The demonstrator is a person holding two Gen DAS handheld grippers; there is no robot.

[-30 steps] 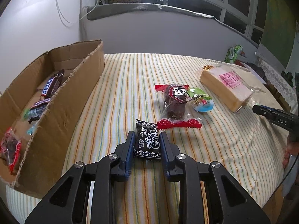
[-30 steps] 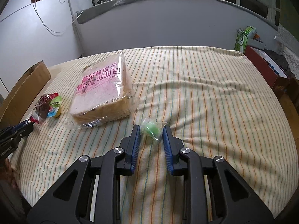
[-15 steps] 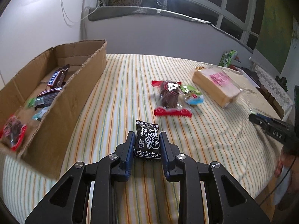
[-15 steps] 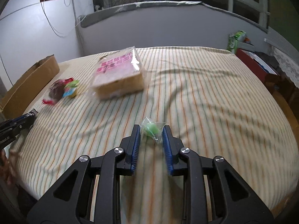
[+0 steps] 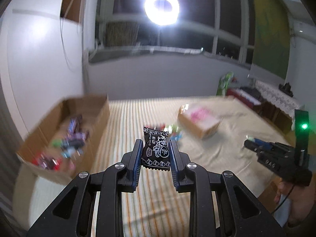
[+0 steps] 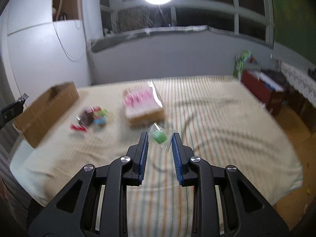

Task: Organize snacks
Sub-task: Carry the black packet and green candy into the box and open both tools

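Note:
My left gripper [image 5: 155,144] is shut on a black snack packet [image 5: 156,150] and holds it well above the striped bed. My right gripper [image 6: 160,138] is shut on a green candy in clear wrap [image 6: 159,136], also lifted off the bed. The open cardboard box [image 5: 59,136] with several snacks in it lies at the left; it also shows in the right wrist view [image 6: 47,108]. A wrapped bread loaf [image 6: 143,104] and a small pile of snacks [image 6: 91,118] lie on the bed between the box and my right gripper.
The striped bed cover [image 6: 217,128] drops off at its front and right edges. A red box [image 6: 262,90] and a green packet [image 6: 240,63] stand beyond the far right. A ring light [image 5: 162,7] glares overhead. The right gripper shows in the left wrist view [image 5: 276,158].
Both grippers have risen and tilted up, each carrying its snack off the bed. The bed items look farther away and blurred.

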